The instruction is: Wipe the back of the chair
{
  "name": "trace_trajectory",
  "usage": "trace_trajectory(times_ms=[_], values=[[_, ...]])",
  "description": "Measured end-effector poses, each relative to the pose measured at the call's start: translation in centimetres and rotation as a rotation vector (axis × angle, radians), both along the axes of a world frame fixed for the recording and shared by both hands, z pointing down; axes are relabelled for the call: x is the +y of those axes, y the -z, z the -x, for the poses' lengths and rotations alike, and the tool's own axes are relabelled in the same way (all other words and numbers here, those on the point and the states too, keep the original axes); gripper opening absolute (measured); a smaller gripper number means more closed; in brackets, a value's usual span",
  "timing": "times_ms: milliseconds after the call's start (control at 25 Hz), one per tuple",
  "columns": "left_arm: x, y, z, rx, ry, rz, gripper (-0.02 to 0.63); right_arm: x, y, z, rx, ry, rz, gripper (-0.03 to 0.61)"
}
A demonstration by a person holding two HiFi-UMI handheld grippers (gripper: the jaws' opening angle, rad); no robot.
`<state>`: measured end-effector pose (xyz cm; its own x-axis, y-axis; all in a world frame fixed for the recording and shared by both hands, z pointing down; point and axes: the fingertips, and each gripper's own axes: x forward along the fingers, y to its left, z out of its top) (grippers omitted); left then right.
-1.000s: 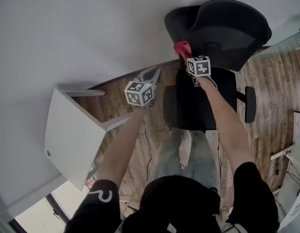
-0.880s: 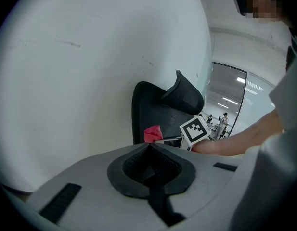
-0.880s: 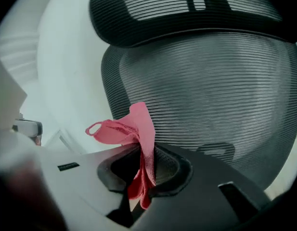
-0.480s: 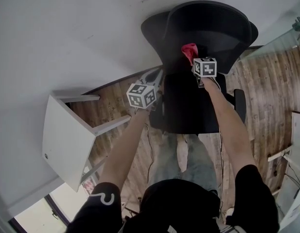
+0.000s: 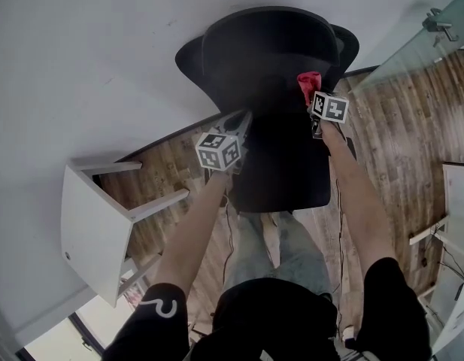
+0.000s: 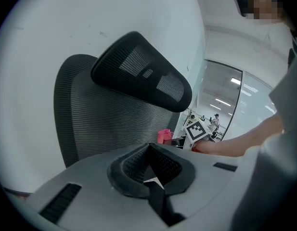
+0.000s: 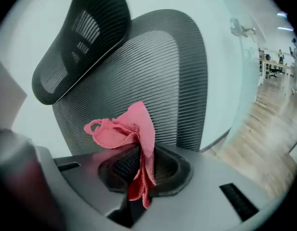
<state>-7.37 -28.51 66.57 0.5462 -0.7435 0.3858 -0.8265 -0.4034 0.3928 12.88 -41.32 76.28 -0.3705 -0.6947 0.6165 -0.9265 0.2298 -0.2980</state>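
A black mesh office chair stands against the wall, its backrest [image 5: 265, 59] topped by a headrest [image 7: 76, 37]. My right gripper [image 5: 313, 100] is shut on a pink cloth [image 5: 307, 83], held at the right side of the backrest [image 7: 158, 76]. The cloth [image 7: 131, 129] bunches up out of the jaws of that gripper [image 7: 136, 170], close to the mesh; I cannot tell if it touches. My left gripper [image 5: 238, 122] hangs by the chair's left side, shut with nothing in it [image 6: 150, 177]. From there I see the backrest [image 6: 109, 124], the cloth [image 6: 164, 136] and the right gripper's marker cube [image 6: 196, 130].
A white table [image 5: 96, 224] stands at the lower left, close to my left arm. The white wall [image 5: 104, 51] runs behind the chair. A glass partition [image 5: 423, 43] is at the upper right above wooden floor [image 5: 397, 134]. The chair seat [image 5: 284, 168] is before my legs.
The right gripper has carried the pink cloth across the backrest, from its left edge to its right side. The chair now sits further left in view. The left gripper has barely moved.
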Motion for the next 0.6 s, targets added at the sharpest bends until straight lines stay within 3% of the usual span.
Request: trace_trajectory(times_ms=[320,480,600], values=[[-0.6,0.3,-4.7,0.006,-0.021,-0.004,0.025,-0.3,-0.1,-9.3,-0.016,-0.13,0.014,0.066],[-0.6,0.1,-5.5,0.019,-0.014,-0.004,0.025,0.4,0.1,-10.9,-0.008,-0.122,0.003,0.066],[-0.5,-0.1,-5.3,0.034,0.005,-0.012,0.025,1.2,0.6,-9.9,0.0,-0.075,-0.028,0.066]])
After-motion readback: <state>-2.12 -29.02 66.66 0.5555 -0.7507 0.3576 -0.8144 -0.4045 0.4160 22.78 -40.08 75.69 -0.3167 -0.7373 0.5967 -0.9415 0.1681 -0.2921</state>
